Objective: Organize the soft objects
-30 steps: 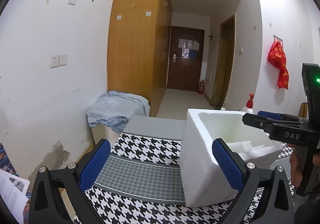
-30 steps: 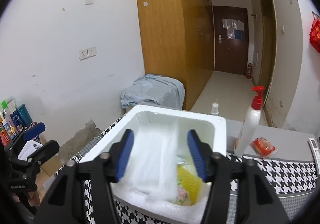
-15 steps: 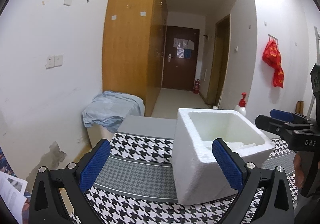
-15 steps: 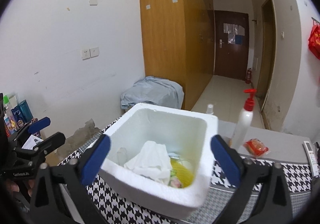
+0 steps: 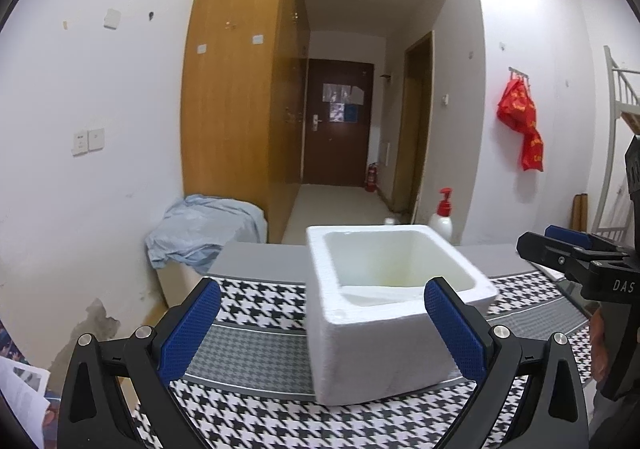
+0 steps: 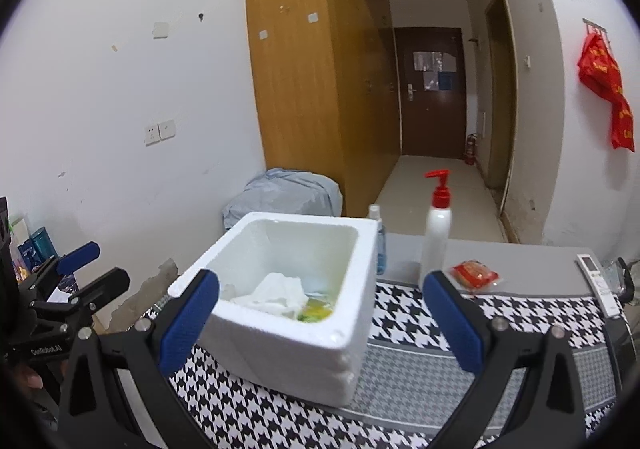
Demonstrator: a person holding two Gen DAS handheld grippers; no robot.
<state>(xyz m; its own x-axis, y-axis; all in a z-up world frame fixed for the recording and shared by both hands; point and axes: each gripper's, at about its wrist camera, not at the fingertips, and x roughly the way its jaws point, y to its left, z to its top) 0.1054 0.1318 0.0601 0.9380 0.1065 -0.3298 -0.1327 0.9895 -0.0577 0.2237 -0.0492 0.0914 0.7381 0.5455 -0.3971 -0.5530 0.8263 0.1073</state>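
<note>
Both the left gripper (image 5: 322,323) and right gripper (image 6: 320,319) hover wide open and empty near the foam box (image 6: 288,305), whose light walls could tip if a finger clips the rim while reaching for the white cloth (image 6: 276,291) inside.

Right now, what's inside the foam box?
In the foam box: a crumpled white cloth on top, something yellow-green beside it. Anything beneath the cloth is hidden.

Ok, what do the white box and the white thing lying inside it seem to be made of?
The white box looks like expanded polystyrene foam: matte, grainy, with thick walls and rounded edges. The crumpled white item inside appears to be thin cloth or tissue, soft and creased; which one is unclear.
</note>
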